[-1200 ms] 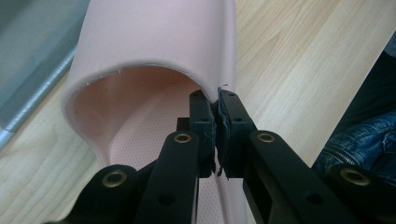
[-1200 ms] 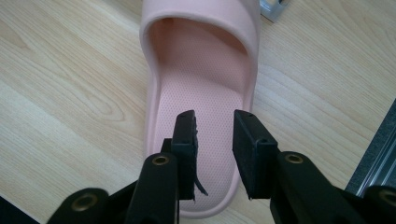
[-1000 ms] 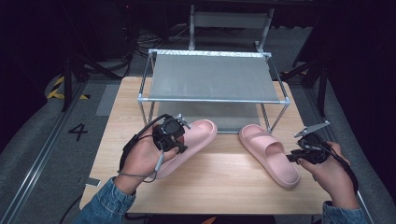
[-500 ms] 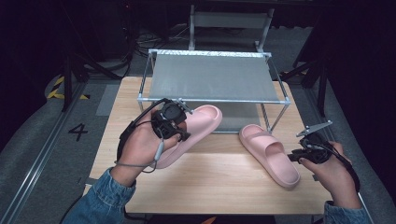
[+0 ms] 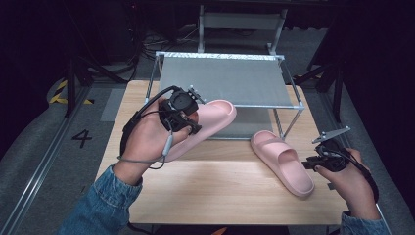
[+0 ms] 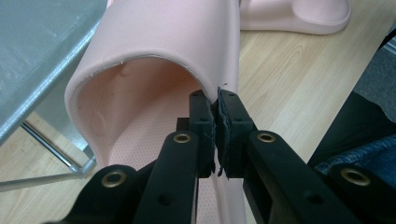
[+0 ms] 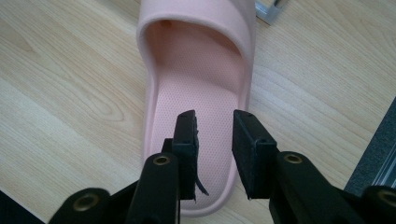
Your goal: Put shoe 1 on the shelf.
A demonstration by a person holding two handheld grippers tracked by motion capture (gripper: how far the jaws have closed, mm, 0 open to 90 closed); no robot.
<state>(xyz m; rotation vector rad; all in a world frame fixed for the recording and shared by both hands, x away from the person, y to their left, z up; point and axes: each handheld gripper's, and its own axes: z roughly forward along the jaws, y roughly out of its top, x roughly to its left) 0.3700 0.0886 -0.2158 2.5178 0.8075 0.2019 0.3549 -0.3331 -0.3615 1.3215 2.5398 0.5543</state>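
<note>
Left gripper (image 5: 188, 116) pinches one pink slipper's (image 5: 208, 122) strap and has lifted it off the table (image 5: 205, 191) toward the rack (image 5: 230, 81). Right gripper (image 5: 320, 159) waits, jaws apart, above the other slipper (image 5: 281, 161).

In the high view the left hand (image 5: 149, 137) and left gripper (image 5: 188, 115) cover the heel half of the raised slipper (image 5: 215, 115). The table (image 5: 220, 191) runs off the bottom edge. The rack (image 5: 225, 81) hides the table's far edge.
</note>
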